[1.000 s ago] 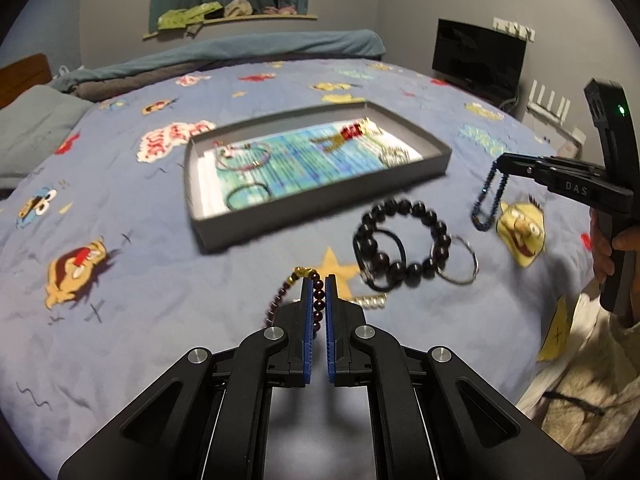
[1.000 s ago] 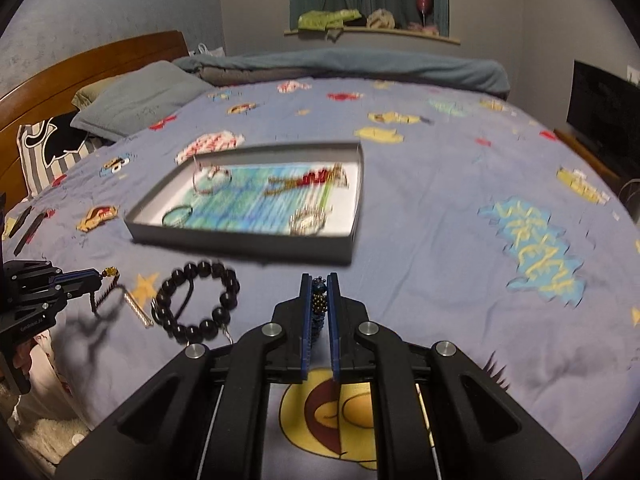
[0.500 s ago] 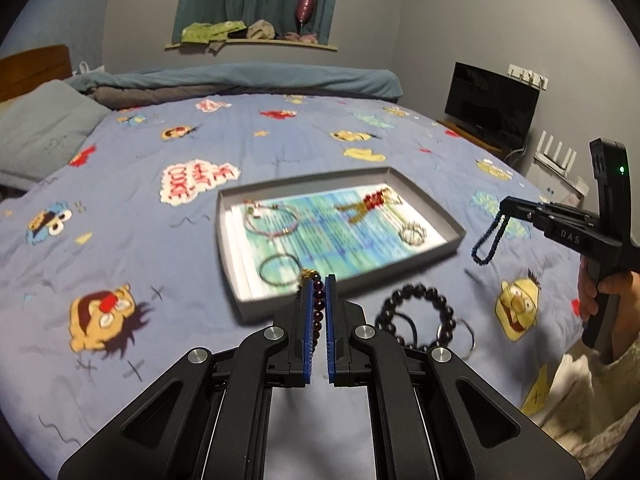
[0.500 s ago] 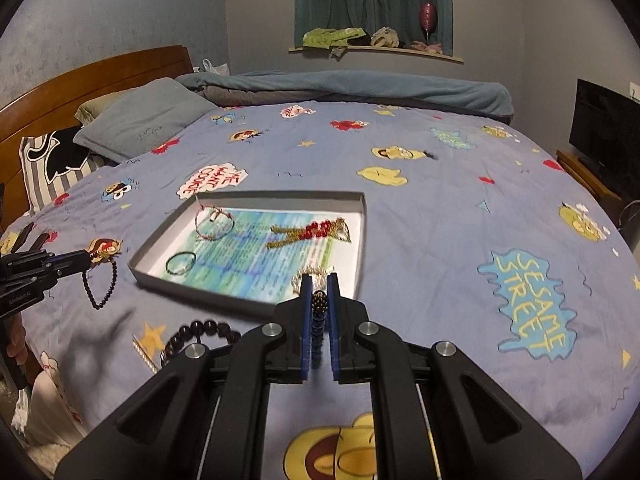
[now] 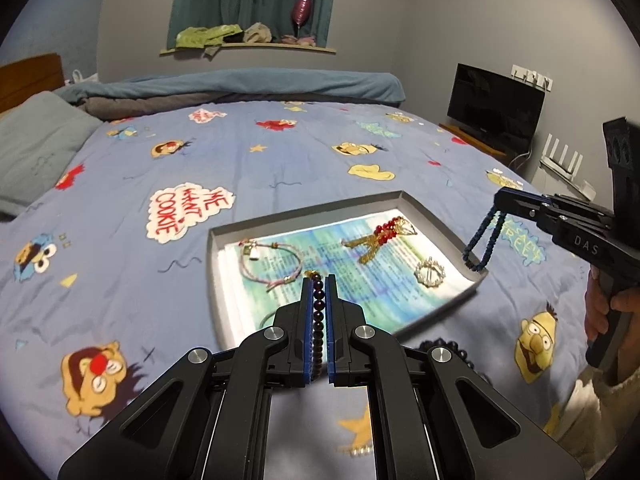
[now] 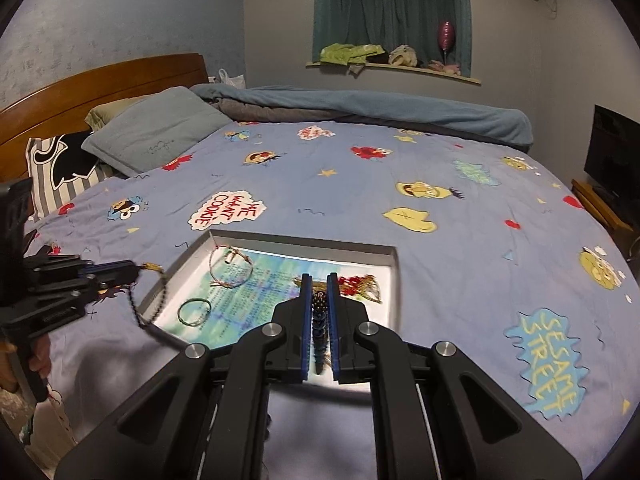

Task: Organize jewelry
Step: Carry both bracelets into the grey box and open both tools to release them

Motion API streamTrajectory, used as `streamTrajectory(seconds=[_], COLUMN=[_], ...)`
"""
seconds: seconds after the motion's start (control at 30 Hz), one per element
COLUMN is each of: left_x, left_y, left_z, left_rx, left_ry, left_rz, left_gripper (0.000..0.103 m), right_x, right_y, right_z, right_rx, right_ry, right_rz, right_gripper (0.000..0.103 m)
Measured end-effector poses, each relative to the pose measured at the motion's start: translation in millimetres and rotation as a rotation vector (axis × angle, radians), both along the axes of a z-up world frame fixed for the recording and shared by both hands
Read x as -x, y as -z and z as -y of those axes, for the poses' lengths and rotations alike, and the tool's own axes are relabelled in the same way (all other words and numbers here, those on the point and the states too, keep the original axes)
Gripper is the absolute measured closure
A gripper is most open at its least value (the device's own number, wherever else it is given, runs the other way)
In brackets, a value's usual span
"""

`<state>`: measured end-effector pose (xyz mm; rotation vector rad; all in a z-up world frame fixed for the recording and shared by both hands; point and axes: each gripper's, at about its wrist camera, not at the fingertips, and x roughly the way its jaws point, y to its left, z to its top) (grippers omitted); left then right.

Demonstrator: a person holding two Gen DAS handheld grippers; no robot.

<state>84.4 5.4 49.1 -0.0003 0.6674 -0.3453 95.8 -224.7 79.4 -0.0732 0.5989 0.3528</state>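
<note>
My left gripper [image 5: 319,280] is shut on a dark maroon bead bracelet [image 5: 318,322] and hangs over the near edge of the grey tray [image 5: 308,215]. From the right wrist, that left gripper [image 6: 134,270] shows at the left with the dark bead bracelet [image 6: 160,300] dangling at the tray's [image 6: 304,241] left rim. My right gripper [image 6: 320,280] is shut on a blue bead bracelet [image 6: 320,320]. In the left wrist view the right gripper [image 5: 499,200] dangles the blue bracelet [image 5: 480,240] over the tray's right corner.
Inside the tray lie a pink cord bracelet [image 5: 272,260], a red and gold piece [image 5: 380,236], a silver ring [image 5: 430,274] and a green bangle [image 6: 194,312]. A black bead bracelet [image 5: 444,348] lies on the bedspread near me. Pillows sit far left, a TV far right.
Both grippers have risen off the bedspread and moved up to the tray, each carrying its bracelet. The black bead bracelet has slipped mostly behind my left gripper.
</note>
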Motion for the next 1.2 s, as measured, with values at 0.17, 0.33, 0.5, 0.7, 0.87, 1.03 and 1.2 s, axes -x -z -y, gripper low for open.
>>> streamTrajectory(seconds=[0.17,0.33,0.5,0.7,0.87,1.03,1.2], left_x=[-25.0,-48.4,-61.9,-68.6,-73.8,-81.0,-88.8], left_y=[10.1,27.4,48.5,63.0,73.6,83.6,88.8], left_z=[17.3,26.7,37.5,42.7,45.0,44.2,39.6], left_rx=[-0.018,-0.007,-0.008,-0.014,-0.019,-0.017,-0.012], left_ry=[0.010,0.019,0.043,0.060,0.070,0.062,0.039], left_rz=[-0.018,-0.066,-0.108,-0.134,-0.162,-0.194,-0.216], left_gripper=[0.097,0.097,0.097,0.097,0.097,0.097,0.097], right_x=[-15.8,-28.3,-43.3,-58.7,-71.1,-85.4,-96.7], right_y=[12.8,26.8,54.0,75.8,86.0,92.0,96.1], right_z=[-22.1,-36.6,-39.0,-25.4,-15.5,-11.8,-3.1], right_rx=[-0.010,-0.044,-0.022,-0.017,-0.024,-0.023,-0.036], right_ry=[-0.038,-0.098,-0.109,-0.069,-0.043,-0.022,0.020], right_rz=[-0.029,-0.062,-0.124,-0.163,-0.182,-0.193,-0.204], right_gripper=[0.096,0.096,0.096,0.096,0.096,0.096,0.096])
